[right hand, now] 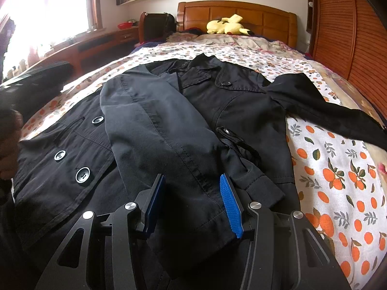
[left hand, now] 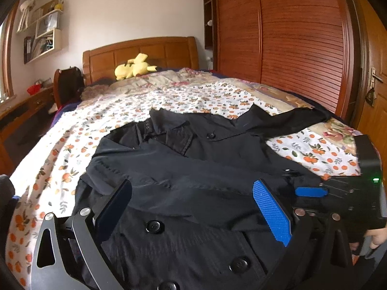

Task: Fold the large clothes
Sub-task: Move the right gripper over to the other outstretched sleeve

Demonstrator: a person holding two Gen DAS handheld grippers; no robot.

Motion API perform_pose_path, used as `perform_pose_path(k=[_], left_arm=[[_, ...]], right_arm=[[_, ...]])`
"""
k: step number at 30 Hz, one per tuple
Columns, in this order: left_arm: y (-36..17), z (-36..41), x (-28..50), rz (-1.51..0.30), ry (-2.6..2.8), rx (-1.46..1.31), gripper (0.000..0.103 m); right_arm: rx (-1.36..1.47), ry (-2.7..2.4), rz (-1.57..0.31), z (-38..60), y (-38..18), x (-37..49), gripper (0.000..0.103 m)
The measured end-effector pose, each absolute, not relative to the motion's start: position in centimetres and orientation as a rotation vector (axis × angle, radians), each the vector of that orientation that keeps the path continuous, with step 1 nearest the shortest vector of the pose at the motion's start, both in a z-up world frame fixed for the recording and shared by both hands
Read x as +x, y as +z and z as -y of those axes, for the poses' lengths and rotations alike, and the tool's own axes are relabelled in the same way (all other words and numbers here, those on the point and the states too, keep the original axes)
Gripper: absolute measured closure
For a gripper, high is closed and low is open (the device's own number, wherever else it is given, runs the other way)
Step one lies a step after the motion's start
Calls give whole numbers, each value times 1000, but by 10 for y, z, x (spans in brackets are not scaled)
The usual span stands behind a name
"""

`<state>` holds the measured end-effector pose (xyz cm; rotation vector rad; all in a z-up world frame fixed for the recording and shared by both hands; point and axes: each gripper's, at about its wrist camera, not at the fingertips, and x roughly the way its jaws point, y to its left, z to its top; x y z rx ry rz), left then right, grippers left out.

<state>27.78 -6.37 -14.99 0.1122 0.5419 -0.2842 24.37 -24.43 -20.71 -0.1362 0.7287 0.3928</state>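
A black double-breasted coat [left hand: 193,169] lies front-up on the bed, collar toward the headboard. In the right wrist view the coat [right hand: 72,169] has its left sleeve [right hand: 164,133] folded across the chest, and the other sleeve [right hand: 326,106] lies stretched out to the right. My left gripper [left hand: 193,200] is open, hovering low over the coat's lower front near the buttons. My right gripper [right hand: 192,200] is open, its fingers standing either side of the folded sleeve's cuff end. The right gripper also shows in the left wrist view [left hand: 312,191] at the right.
An orange-print sheet [right hand: 338,181] covers the bed. A yellow plush toy [left hand: 133,67] lies by the wooden headboard [left hand: 145,50]. A wooden wardrobe [left hand: 290,36] stands on the right, and a desk with a black chair [right hand: 157,24] on the left by the window.
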Motion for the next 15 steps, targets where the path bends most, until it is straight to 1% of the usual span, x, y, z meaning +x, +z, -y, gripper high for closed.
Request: perform_pose_path(k=[9,15], left_arm=[[-191,56,301,-577,-282,85,2],[-197,47,300,-565,-276,44,2]], right_arm=[[-135,394,-727,244,-208,243,58],[-143,388,-723,244,-206,243,57]])
